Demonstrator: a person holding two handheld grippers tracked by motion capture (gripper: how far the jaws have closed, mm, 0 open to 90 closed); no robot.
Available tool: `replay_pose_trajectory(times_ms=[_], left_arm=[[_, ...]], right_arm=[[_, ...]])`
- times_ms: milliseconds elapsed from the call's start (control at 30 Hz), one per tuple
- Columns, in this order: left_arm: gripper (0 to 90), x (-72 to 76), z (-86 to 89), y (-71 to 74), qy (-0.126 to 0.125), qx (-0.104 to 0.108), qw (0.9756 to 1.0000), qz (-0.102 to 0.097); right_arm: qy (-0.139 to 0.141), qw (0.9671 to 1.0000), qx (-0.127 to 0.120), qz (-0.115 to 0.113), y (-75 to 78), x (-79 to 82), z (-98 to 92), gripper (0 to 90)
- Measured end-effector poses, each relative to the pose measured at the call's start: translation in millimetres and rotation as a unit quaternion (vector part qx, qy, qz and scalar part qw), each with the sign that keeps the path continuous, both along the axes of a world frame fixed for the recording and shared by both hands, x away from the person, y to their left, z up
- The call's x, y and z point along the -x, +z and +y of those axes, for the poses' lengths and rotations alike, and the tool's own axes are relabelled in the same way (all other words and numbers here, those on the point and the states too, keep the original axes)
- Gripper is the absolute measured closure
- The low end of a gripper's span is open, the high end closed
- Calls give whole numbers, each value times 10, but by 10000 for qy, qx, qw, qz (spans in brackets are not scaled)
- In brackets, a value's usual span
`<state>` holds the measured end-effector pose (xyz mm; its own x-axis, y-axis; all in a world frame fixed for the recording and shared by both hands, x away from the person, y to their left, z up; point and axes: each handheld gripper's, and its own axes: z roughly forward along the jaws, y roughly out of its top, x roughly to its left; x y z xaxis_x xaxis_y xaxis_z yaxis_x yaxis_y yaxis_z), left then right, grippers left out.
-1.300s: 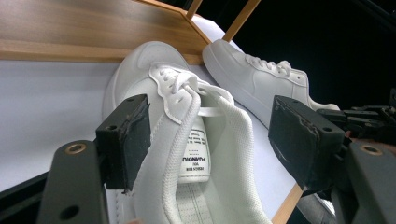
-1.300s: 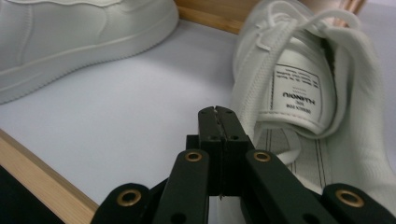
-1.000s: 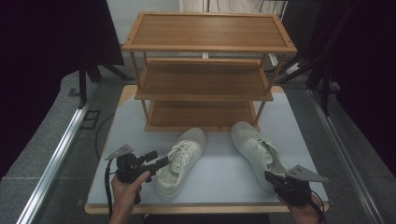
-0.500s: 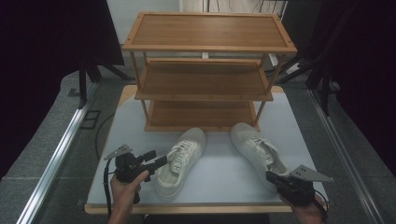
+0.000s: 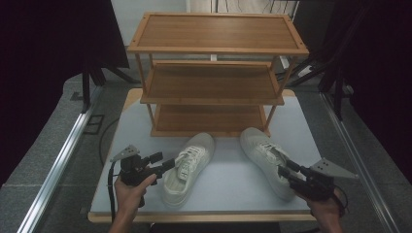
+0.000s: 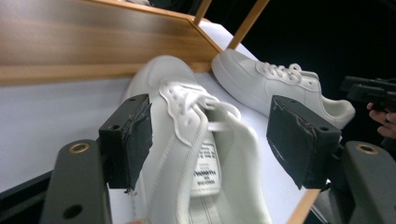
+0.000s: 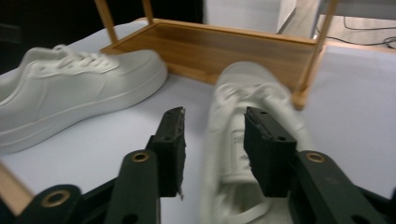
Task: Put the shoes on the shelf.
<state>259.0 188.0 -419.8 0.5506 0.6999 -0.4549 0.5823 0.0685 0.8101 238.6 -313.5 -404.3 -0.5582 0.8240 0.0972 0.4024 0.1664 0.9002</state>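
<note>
Two white lace-up sneakers lie on the white table in front of a wooden rack. My left gripper (image 5: 165,161) (image 6: 212,135) stands open at the left sneaker (image 5: 189,167) (image 6: 196,154), whose tongue and collar lie between the wide-apart pads without being pressed. My right gripper (image 5: 285,170) (image 7: 215,149) is at the heel end of the right sneaker (image 5: 266,158) (image 7: 252,107). Its jaws have just been opening; the blurred sneaker lies between and beyond them, untouched by the pads. The other sneaker (image 7: 74,93) lies to the left in the right gripper view.
A three-tier wooden shoe rack (image 5: 214,73) stands at the back of the table (image 5: 228,187), its lowest shelf (image 7: 224,46) just past the sneakers' toes. Metal rails and dark curtains flank the table. The table's front edge runs close to both hands.
The right gripper's jaws have come apart and the hand has lifted slightly at the right sneaker's heel. The left gripper and both sneakers have stayed put.
</note>
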Motion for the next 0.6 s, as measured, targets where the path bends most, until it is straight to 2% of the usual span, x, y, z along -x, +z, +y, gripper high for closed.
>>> replay_pose_trajectory(times_ms=[167,300,433,533,600], left_arm=[[315,-34,-44,49,-12,-87,9999,-81],[317,-57,-66,56,-54,-219,9997,-78],[319,-87,-107,27,-107,-361,9993,-21],[322,-119,-148,-6,-132,-506,9986,16],[324,-134,-167,-24,-140,-542,9984,42]], right_arm=[[-95,10000,24,-21,83,-179,-98,514],[-128,9997,191,-36,109,-317,-148,472],[-93,9995,288,-5,74,-420,-166,445],[-77,9992,370,152,16,-530,-175,423],[-67,9992,357,174,-14,-579,-180,418]])
